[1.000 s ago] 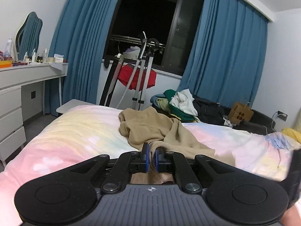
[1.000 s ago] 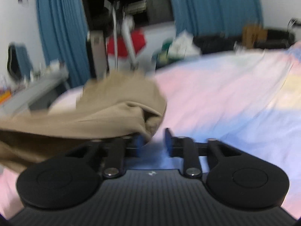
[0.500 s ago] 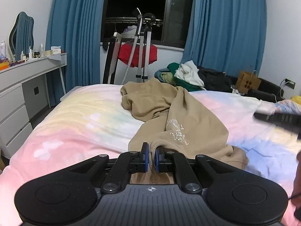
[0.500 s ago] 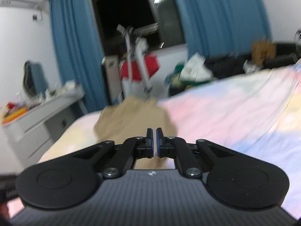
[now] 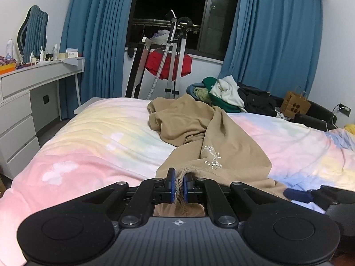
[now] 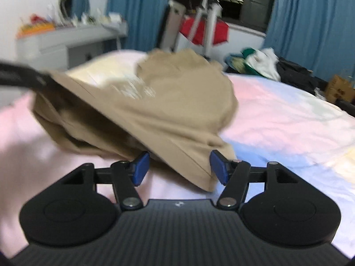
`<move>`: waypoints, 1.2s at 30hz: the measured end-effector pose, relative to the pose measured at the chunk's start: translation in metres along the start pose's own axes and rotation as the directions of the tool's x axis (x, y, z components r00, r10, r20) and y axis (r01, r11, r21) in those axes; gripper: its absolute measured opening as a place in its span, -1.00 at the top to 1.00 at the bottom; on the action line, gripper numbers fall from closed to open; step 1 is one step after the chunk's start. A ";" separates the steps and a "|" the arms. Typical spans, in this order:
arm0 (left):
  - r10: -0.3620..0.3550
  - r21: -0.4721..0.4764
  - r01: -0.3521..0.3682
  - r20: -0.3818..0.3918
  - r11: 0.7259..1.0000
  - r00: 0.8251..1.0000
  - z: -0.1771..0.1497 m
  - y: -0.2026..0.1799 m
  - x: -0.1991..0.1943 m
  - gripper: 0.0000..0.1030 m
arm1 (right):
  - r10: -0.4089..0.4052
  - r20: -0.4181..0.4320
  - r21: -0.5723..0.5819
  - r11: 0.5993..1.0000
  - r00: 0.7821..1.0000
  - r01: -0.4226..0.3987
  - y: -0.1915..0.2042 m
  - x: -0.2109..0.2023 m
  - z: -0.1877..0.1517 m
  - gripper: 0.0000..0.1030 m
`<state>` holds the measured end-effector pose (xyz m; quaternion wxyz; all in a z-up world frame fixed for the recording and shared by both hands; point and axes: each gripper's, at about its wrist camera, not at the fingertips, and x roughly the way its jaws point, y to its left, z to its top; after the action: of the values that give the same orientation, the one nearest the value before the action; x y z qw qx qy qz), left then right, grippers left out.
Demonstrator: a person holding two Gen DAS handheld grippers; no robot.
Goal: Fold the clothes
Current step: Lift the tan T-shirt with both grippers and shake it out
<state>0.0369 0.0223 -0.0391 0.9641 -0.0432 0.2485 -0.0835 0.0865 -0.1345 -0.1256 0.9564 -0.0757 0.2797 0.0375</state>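
The left gripper (image 5: 179, 185) sits low and level over the near edge of the bed (image 5: 93, 137), its blue pads pinched tight on the ribbed hem of a tan sweatshirt (image 5: 213, 137). The sweatshirt trails away from it across the pastel bedcover, bunched toward the far side, with a small white print (image 5: 212, 157) on the cloth that is too small to read. The right gripper (image 6: 177, 169) is held just to the right, tilted a little, its fingers spread wide on either side of a lower corner of the sweatshirt (image 6: 155, 110), which reaches between the blue pads without being pinched; this view is blurred. Beyond the bed lie a pile of clothes (image 5: 224, 94) and a brown paper bag (image 5: 295, 105) printed with dark dots, its lettering unreadable.
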 end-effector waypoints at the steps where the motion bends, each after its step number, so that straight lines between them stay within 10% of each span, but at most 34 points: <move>1: 0.002 0.006 -0.002 -0.003 1.000 1.000 -0.001 0.000 0.001 0.85 | -0.019 -0.022 0.009 1.000 1.000 0.019 -0.003 0.006 -0.001 -0.21; 9: 0.035 -0.005 -0.035 -0.012 0.999 0.999 -0.003 0.003 0.004 0.85 | -0.119 -0.099 0.265 0.954 0.988 0.142 -0.044 0.017 -0.011 -0.22; 14: 0.044 0.031 -0.044 -0.015 0.999 0.999 -0.007 -0.002 0.007 0.81 | -0.021 0.030 0.477 0.879 0.999 0.004 -0.068 0.021 -0.007 -0.21; 22: 0.098 0.126 -0.090 -0.058 0.988 0.994 -0.025 -0.013 0.019 -0.10 | 0.001 0.104 0.417 0.908 0.995 -0.045 -0.053 0.023 0.003 -0.20; 31: 0.219 0.155 -0.203 -0.092 0.967 0.971 -0.040 -0.019 0.038 -0.15 | -0.058 0.117 0.466 0.885 0.991 -0.003 -0.061 0.007 -0.001 -0.20; 36: 0.285 0.074 -0.281 -0.052 0.957 0.957 -0.032 -0.009 0.034 -0.14 | -0.057 -0.029 0.547 0.835 0.998 0.063 -0.070 0.018 -0.021 -0.20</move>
<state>0.0496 0.0060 -0.0825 0.9588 0.0271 0.2790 0.0459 0.0988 -0.2065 -0.1440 0.9371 0.1919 0.2818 -0.0744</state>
